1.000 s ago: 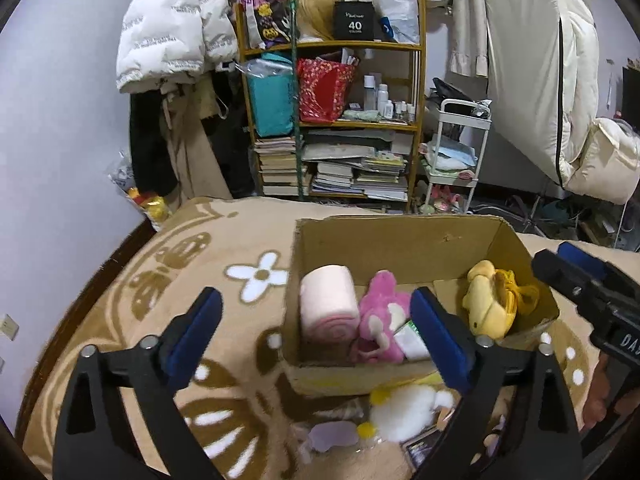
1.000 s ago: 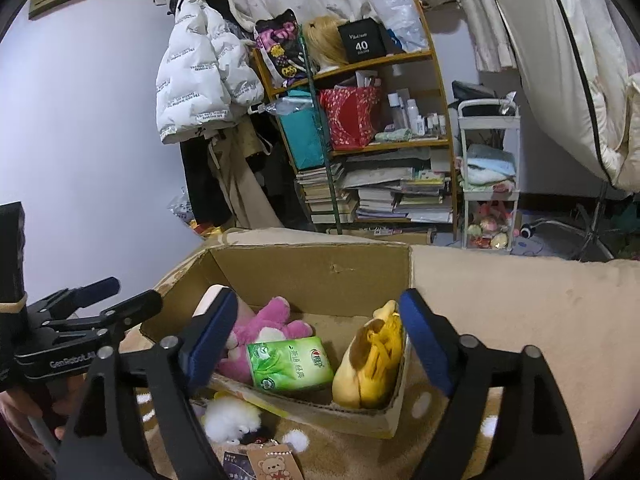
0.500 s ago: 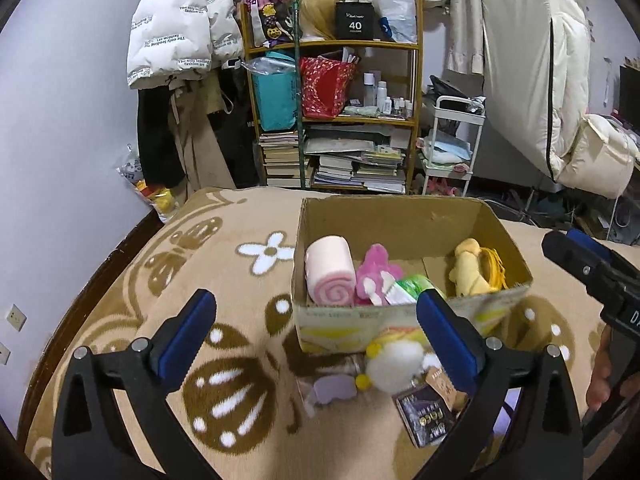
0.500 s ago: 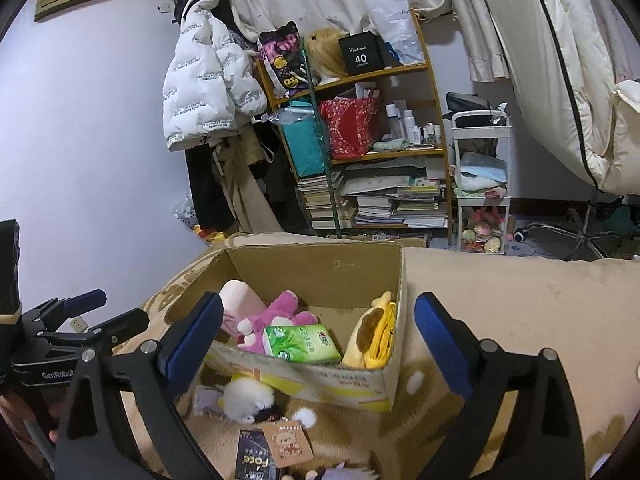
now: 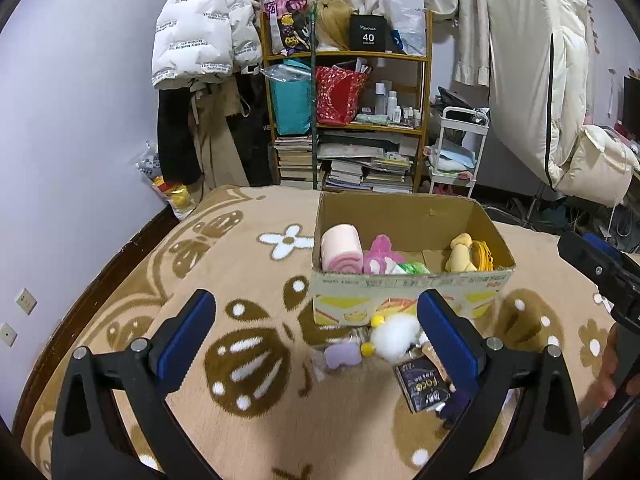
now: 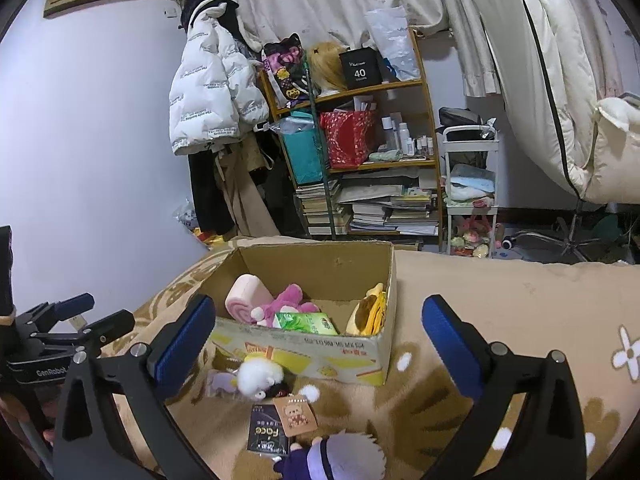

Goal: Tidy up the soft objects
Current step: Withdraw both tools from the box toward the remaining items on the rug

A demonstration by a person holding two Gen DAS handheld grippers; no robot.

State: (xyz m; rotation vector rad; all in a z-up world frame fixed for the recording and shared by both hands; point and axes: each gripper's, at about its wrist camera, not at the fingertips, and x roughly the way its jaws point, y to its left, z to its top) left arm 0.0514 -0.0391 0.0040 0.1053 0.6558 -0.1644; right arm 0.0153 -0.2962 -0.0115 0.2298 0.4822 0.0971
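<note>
An open cardboard box [image 5: 408, 300] [image 6: 304, 350] stands on the patterned blanket. It holds a pink roll [image 5: 340, 249], a pink plush [image 5: 380, 254], a green tissue pack [image 6: 306, 323] and a yellow plush [image 5: 466, 254]. In front of it lie a white fluffy toy [image 5: 394, 338] [image 6: 256, 374], a small purple item [image 5: 340, 357], a black "Face" packet [image 5: 420, 386] [image 6: 268, 428] and a purple-haired doll [image 6: 340, 456]. My left gripper [image 5: 316, 338] is open and empty, short of the box. My right gripper [image 6: 320, 344] is open and empty too.
A shelf [image 5: 348, 120] with books, bags and bottles stands behind the bed. A white jacket [image 5: 200, 32] hangs at the left, a white trolley [image 5: 460, 152] and bedding stand at the right. The blanket [image 5: 220, 280] drops off at the left edge.
Both grippers have pulled back from the box, which now looks smaller and farther. The toys in front of the box have come into fuller view. Both stay open.
</note>
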